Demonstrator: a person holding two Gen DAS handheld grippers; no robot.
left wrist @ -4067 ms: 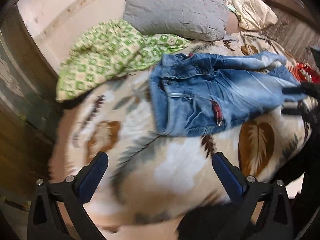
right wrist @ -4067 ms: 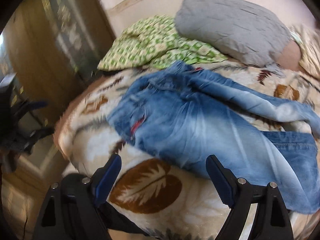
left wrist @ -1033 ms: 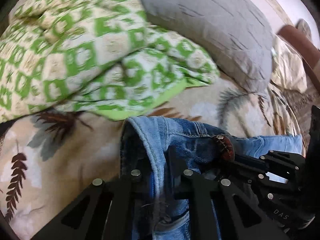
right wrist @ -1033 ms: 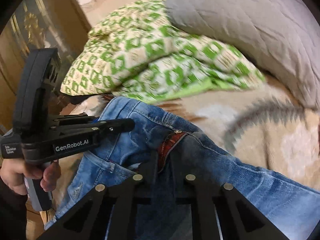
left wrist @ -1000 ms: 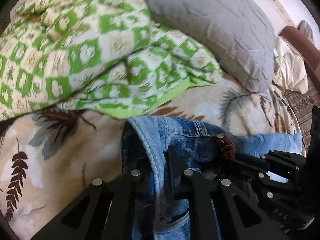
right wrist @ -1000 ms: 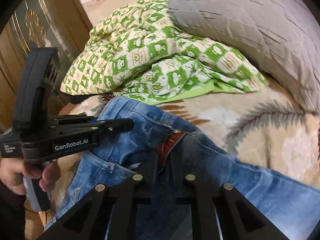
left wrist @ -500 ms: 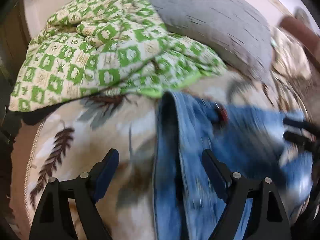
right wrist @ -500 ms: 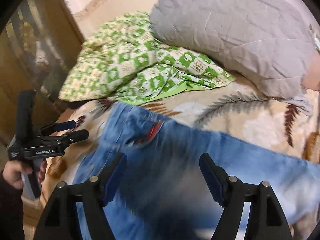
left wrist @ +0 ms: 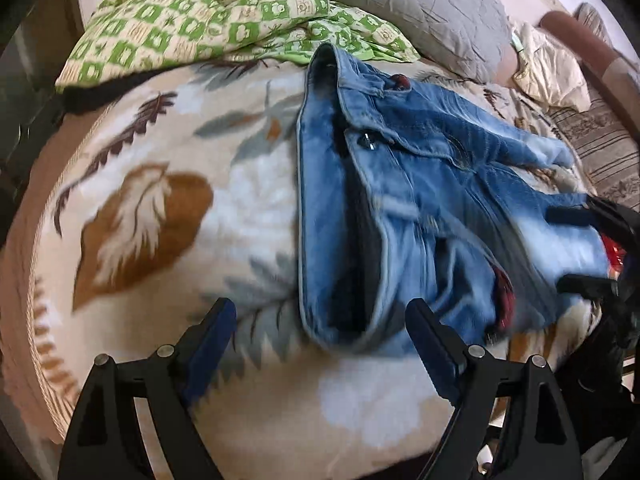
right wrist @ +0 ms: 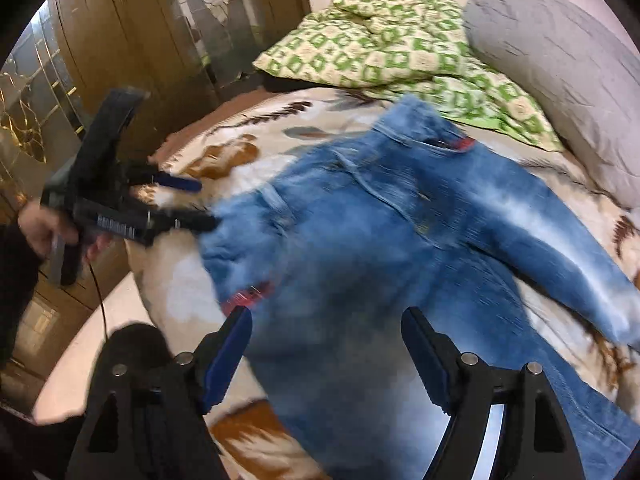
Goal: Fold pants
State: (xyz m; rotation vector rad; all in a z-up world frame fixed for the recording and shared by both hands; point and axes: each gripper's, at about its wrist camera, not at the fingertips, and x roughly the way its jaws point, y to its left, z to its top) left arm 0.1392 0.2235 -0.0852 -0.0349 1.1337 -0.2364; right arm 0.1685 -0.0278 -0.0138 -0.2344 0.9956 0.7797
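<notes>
Denim is spread across the bed: the faded blue jeans [left wrist: 420,200] lie flat on a cream blanket printed with brown and grey leaves [left wrist: 160,208], the waistband turned toward the wardrobe side and the legs running off toward the far side of the bed. In the left wrist view the waistband edge is seen standing slightly open, with a metal button and a red patch visible near the top. Just beyond the waistband, a green-and-cream checked quilt [left wrist: 224,16] is bunched up, and a grey quilted pillow [left wrist: 420,4] is propped beside it.

The left gripper [left wrist: 320,328] is held above the blanket at the near end of the waistband, its blue-padded jaws spread wide with nothing pinched between them. The right gripper [right wrist: 326,344] is held over the seat of the jeans, its jaws likewise spread apart and clear of the cloth, which is only seen behind the gap. In the right wrist view a hand [right wrist: 40,224] grasping the handle of the left gripper is seen in front of a brown wooden wardrobe with glass panels [right wrist: 120,40]. Both views are blurred.
</notes>
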